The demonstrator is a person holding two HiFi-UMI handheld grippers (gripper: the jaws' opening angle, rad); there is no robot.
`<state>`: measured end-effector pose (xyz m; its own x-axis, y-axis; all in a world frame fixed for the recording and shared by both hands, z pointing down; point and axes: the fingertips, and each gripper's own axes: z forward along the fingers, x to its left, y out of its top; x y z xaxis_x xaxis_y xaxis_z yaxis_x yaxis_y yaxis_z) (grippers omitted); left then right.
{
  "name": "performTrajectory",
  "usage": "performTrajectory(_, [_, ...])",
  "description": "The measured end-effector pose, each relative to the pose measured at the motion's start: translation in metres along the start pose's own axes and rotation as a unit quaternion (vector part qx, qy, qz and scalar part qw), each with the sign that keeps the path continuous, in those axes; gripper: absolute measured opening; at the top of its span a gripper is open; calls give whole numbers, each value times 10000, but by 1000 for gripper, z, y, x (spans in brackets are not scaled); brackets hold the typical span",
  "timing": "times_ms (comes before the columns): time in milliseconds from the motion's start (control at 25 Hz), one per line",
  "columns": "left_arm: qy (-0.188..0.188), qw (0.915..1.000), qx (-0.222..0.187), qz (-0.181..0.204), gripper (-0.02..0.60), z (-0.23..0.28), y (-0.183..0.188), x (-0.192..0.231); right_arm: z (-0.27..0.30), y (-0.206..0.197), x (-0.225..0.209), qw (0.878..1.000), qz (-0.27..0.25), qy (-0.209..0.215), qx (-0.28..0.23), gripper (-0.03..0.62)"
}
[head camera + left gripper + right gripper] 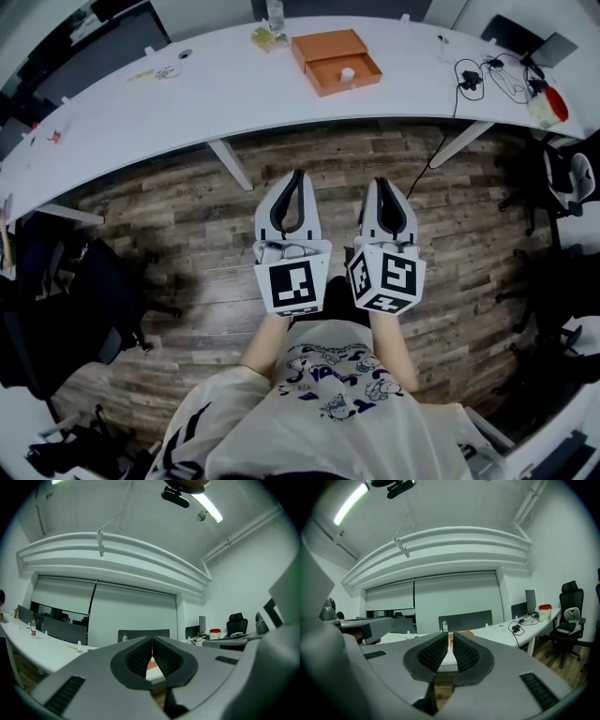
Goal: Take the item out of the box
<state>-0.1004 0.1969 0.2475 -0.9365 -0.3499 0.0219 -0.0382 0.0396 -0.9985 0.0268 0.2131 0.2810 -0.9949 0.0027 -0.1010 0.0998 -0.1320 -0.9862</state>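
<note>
Item (348, 74): a small, white, rounded object, too small to show its material. It lies inside the box (361, 77), toward the middle of the tray.

Box: shallow, rectangular, orange, with a matt card-like surface and low walls. A flat orange lid (326, 44) of the same outline lies against its far side. No label or print can be read on either part.

Table (234, 89): a long, curved, smooth white top on slanted white legs. The box sits on it toward the far edge. A clear plastic bottle (274, 14) stands near the box on the left. To the right of the box lie a coil of black cable (471, 77) and, further along, a pale tub with a red lid (551, 105).

Floor (187, 216): wood-grain planks in mixed brown tones.

Left gripper (298, 174): light grey moulded shell with black ribbed pads. The jaws are closed, tips meeting, and nothing sits between them. It is held over the floor, well short of the table edge.

Right gripper (380, 183): same construction, held just beside the left one. The jaws are brought together and are empty.

Marker cubes: the left cube (292, 283) and the right cube (386, 278) are white with black square code patterns. They carry no readable text.

Shirt (328, 384): white fabric with a dark blue cartoon-style print. Its lettering is too small to read.
</note>
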Motion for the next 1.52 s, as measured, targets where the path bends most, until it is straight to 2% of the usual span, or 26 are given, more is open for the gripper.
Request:
performTrajectory(280, [-12, 9999, 109, -88, 18, 32, -7, 6, 31, 0, -8, 9999, 32, -38, 116, 52])
performTrajectory(480, [7, 9999, 145, -14, 18, 58, -10, 5, 54, 3, -19, 9999, 42, -9, 148, 52])
performTrajectory(640, [82, 9999, 99, -98, 18, 87, -13, 5, 82, 4, -31, 9998, 14, 32, 173, 54])
performTrajectory(1040, [188, 9994, 277, -89, 18, 175, -28, 6, 170, 11, -59, 9993, 4, 200, 329, 54])
performTrajectory(1360, [413, 9984, 394, 6, 18, 243, -31, 11, 241, 20, -78, 9979, 11, 446, 465, 54])
performTrajectory(1520, [607, 9976, 323, -92, 18, 274, -31, 14, 275, 24, -87, 9969, -10, 587, 523, 54])
